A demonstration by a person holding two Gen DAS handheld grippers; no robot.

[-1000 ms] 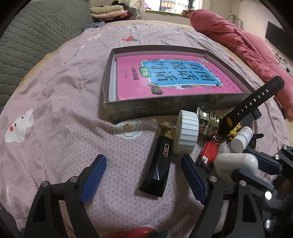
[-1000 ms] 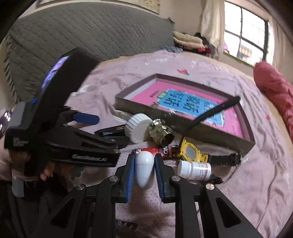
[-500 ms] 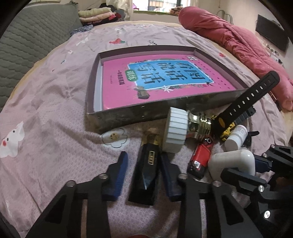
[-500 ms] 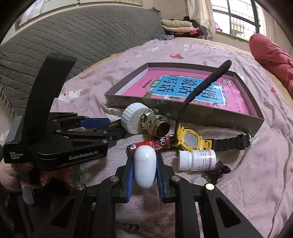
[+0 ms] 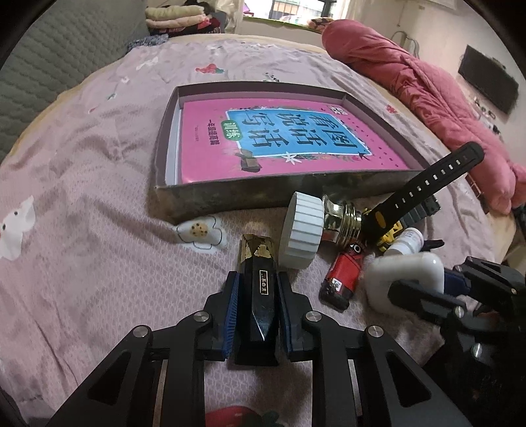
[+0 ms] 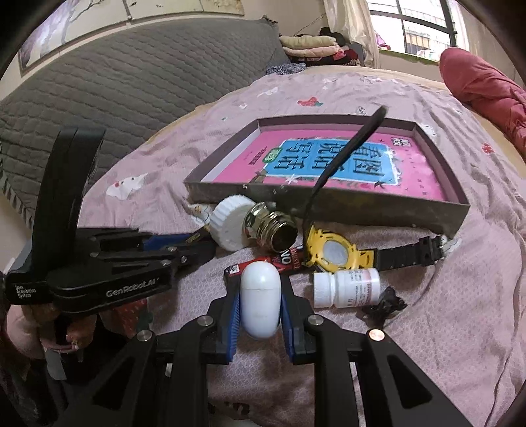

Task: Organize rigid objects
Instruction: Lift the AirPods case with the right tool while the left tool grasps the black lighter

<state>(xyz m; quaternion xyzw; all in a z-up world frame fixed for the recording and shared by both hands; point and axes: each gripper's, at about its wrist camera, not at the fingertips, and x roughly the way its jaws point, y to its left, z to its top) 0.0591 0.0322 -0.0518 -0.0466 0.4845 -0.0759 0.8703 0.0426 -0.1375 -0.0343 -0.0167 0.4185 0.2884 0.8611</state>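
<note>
My left gripper (image 5: 258, 289) is shut on a black faceted bar with a gold tip (image 5: 259, 282), low over the pink bedsheet. My right gripper (image 6: 259, 295) is shut on a white oval case (image 6: 260, 300); the case also shows in the left wrist view (image 5: 404, 271). A shallow dark box (image 5: 230, 193) holds a pink book (image 5: 279, 141); the box also shows in the right wrist view (image 6: 345, 205). Before it lie a bulb with a white ribbed body (image 6: 230, 226), a red lighter (image 5: 343, 274), a yellow watch with black strap (image 6: 335, 253) and a white pill bottle (image 6: 345, 287).
A small black clip (image 6: 383, 303) lies by the pill bottle. A red quilt (image 5: 411, 78) lies at the bed's right side. A grey quilted headboard (image 6: 131, 85) stands at the left. Folded clothes (image 5: 177, 16) are stacked at the far end.
My left gripper moved forward over the black bar and closed from wide open onto it. My right gripper stayed shut on the white case and barely moved.
</note>
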